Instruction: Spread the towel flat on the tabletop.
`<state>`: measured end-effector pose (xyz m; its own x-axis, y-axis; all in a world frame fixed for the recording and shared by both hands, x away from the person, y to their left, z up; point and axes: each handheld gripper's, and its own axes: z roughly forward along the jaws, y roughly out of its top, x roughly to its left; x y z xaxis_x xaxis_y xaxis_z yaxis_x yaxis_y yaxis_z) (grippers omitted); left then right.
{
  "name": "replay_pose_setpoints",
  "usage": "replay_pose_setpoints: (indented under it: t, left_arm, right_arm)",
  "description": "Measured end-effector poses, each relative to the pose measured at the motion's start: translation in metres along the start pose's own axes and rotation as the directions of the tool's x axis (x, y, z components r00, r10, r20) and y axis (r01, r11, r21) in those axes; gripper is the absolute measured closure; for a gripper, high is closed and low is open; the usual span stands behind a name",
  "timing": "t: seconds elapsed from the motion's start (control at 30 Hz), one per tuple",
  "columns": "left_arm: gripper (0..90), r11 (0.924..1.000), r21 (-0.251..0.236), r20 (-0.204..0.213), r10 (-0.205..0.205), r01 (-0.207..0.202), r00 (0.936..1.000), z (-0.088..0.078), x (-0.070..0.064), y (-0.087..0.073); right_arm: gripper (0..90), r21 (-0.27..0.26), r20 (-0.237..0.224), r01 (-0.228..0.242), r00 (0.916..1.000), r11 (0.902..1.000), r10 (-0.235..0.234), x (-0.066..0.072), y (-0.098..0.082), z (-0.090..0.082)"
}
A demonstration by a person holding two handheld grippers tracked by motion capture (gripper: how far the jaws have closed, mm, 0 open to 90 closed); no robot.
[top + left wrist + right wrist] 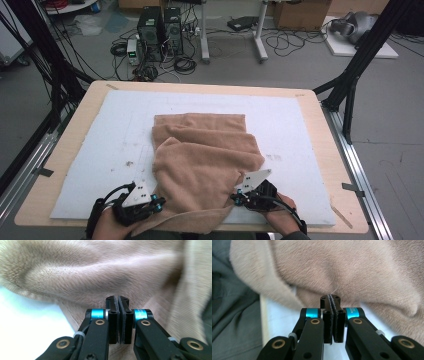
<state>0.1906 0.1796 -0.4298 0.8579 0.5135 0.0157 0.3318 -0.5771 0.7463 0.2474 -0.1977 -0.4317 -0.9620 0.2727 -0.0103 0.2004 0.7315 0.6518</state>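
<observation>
A tan towel (205,160) lies crumpled on the white mat (300,130), folded over itself, and its near edge hangs over the table's front. My left gripper (159,204) sits at the towel's near left corner, my right gripper (235,199) at its near right edge. In the left gripper view the towel (100,272) lies just beyond my left gripper (117,300), whose jaws are pressed together with no cloth seen between them. In the right gripper view my right gripper (330,298) is shut the same way, its tips against the towel (352,270) fold.
The mat covers a wooden table (320,115). Black frame posts (350,80) stand at both sides. Computer towers (160,32) and cables lie on the floor behind. Grey cloth of the person's clothing (232,315) is below the table's front edge.
</observation>
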Motion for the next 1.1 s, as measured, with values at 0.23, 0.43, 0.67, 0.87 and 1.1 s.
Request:
replay_pose_setpoints:
  t: [0.23,0.43,0.67,0.87,1.1]
  left_arm:
    - [78.9,0.9996,-0.026,-0.018,0.013,-0.014,0.9997,-0.001,0.003,0.006]
    - [67.8,0.9996,0.025,-0.011,0.012,-0.012,0.9999,0.034,0.018,0.016]
    - [78.6,0.9999,0.0,-0.011,-0.014,0.014,0.9998,0.026,0.02,0.008]
    - [67.3,0.9994,-0.025,-0.03,-0.024,0.023,0.9992,0.016,0.024,0.007]
    - [55.4,0.9996,-0.013,-0.045,-0.025,0.024,0.9987,0.035,0.035,0.02]
  right_arm:
    - [73.4,-0.02,-0.013,0.007,0.9999,0.9998,-0.007,-0.006,0.003,-0.003]
    - [86.9,-0.022,-0.035,-0.045,0.9984,0.9987,0.045,-0.012,-0.001,0.006]
    - [89.6,0.003,-0.076,0.007,0.9971,1.0,-0.007,0.004,-0.008,-0.006]
    - [86.0,-0.053,-0.047,0.043,0.9979,0.9977,-0.045,0.025,-0.01,-0.031]
    - [74.7,0.002,-0.065,0.007,0.9979,1.0,-0.007,0.001,-0.004,0.002]
